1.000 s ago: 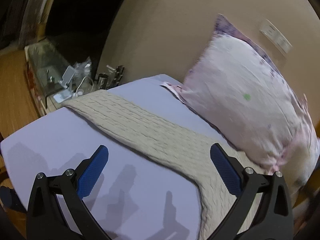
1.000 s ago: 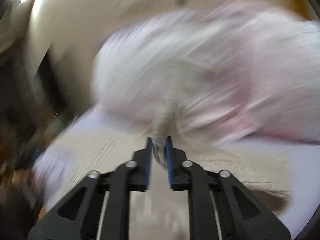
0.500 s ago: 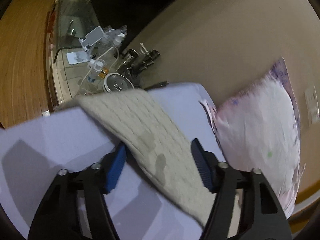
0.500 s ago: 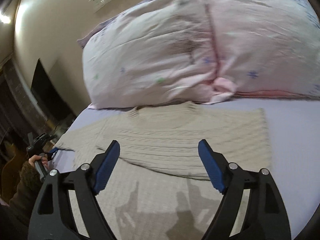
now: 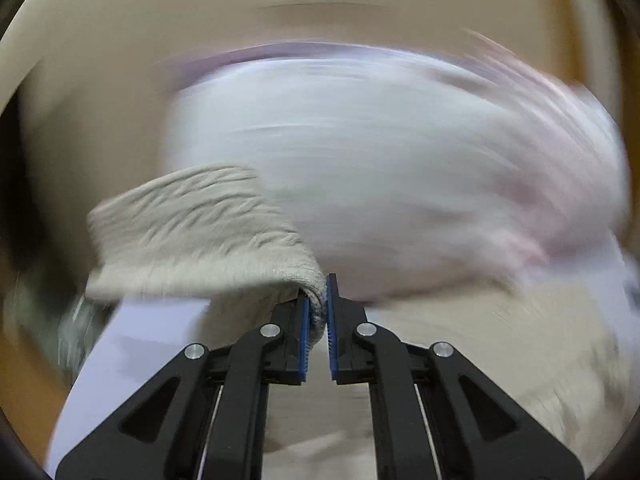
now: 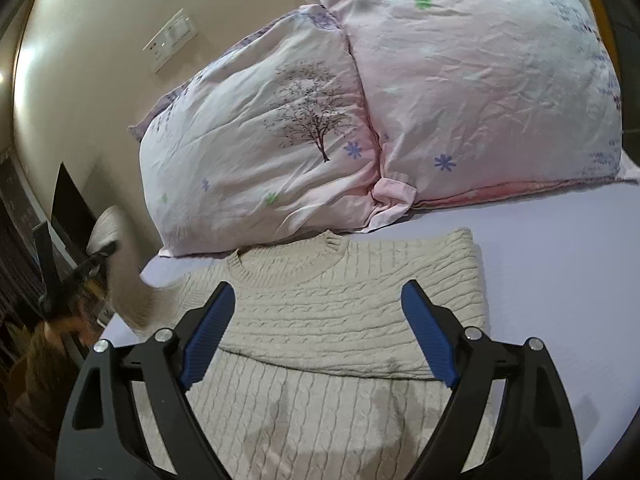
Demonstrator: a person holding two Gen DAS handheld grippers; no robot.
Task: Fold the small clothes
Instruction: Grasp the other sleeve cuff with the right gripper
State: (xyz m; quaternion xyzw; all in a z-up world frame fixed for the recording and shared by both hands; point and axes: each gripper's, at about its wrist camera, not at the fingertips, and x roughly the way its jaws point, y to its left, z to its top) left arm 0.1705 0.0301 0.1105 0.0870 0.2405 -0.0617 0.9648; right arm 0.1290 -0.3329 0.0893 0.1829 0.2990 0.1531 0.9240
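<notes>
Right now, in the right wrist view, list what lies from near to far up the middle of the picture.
right gripper → lower body of the cream sweater → sleeve folded across its chest → sweater collar → tree-print pillow → beige wall

Left black two-finger plastic claw (image 5: 317, 304): matte black angular arms with triangular cut-outs are showing silver round screws at the joints; ribbed blue pads (image 5: 305, 332) are lining the fingers. Right black two-finger plastic claw (image 6: 318, 336): same build, blue pads (image 6: 430, 338), silver screws.
</notes>
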